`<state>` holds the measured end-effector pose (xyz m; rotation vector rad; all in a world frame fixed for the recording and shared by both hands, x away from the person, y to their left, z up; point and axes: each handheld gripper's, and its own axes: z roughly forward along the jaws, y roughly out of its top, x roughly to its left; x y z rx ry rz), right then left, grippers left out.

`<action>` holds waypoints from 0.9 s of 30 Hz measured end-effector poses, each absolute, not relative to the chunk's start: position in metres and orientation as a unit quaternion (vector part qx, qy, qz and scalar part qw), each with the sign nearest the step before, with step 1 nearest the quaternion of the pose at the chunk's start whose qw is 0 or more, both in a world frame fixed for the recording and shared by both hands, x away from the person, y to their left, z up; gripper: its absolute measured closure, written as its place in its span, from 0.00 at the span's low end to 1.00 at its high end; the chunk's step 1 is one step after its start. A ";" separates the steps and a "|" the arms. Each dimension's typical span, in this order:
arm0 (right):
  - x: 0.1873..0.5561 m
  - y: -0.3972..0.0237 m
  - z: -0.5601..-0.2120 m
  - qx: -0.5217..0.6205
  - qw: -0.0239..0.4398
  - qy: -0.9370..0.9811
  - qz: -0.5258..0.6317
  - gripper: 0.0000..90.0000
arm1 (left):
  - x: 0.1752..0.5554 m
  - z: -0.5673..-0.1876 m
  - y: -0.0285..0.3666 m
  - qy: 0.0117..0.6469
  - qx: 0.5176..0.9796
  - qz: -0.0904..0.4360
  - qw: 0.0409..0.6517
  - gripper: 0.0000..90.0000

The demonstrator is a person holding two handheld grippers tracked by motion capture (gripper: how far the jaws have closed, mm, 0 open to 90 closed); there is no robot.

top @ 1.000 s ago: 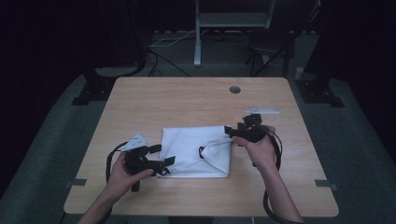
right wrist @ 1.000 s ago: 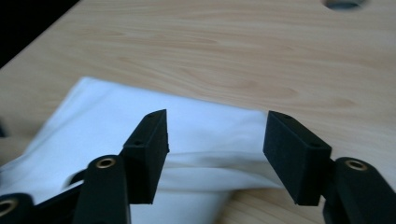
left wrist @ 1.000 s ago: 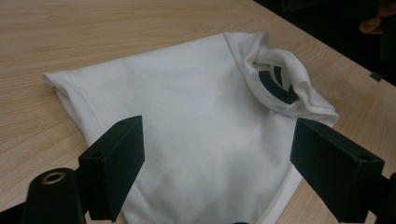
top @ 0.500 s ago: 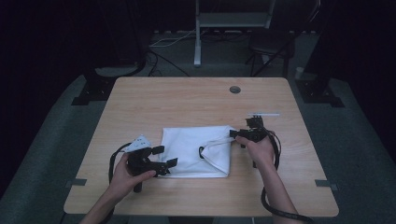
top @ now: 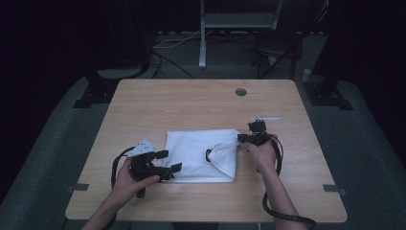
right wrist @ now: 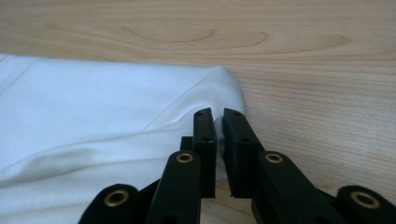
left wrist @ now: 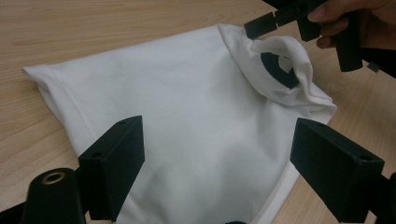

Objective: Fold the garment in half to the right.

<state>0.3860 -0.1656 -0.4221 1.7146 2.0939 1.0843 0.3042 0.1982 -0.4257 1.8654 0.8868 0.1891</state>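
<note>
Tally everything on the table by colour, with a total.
White: 1, the folded cloth
Black: 2, the left gripper with jaws open at the cloth's edge, and the right gripper shut on the cloth's corner
Total: 3

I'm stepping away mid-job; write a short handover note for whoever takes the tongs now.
Right tongs: jaws have just been closing and are now shut on the far right corner of the white garment.
Left tongs: open, jaws astride the garment's left edge, not gripping.
Garment lies folded near the middle of the table, collar opening puckered up beside the right tongs.
Done: right corner pinched.
Left: probably grip the left side, then carry on folding.
</note>
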 end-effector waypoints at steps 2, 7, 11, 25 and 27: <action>0.385 -0.164 -0.420 0.580 0.112 0.714 0.376 0.95 | 0.304 -0.427 0.198 0.369 0.774 0.078 0.509 0.20; 0.381 -0.161 -0.408 0.566 0.120 0.711 0.401 0.95 | 0.304 -0.428 0.196 0.367 0.775 0.079 0.507 0.20; 0.378 -0.156 -0.391 0.546 0.124 0.709 0.428 0.95 | 0.304 -0.429 0.196 0.368 0.776 0.080 0.506 0.20; 0.374 -0.116 -0.340 0.469 0.119 0.723 0.493 0.95 | 0.305 -0.431 0.195 0.358 0.784 0.084 0.501 0.20; 0.374 -0.107 -0.337 0.458 0.113 0.729 0.496 0.95 | 0.305 -0.431 0.194 0.353 0.786 0.086 0.500 0.20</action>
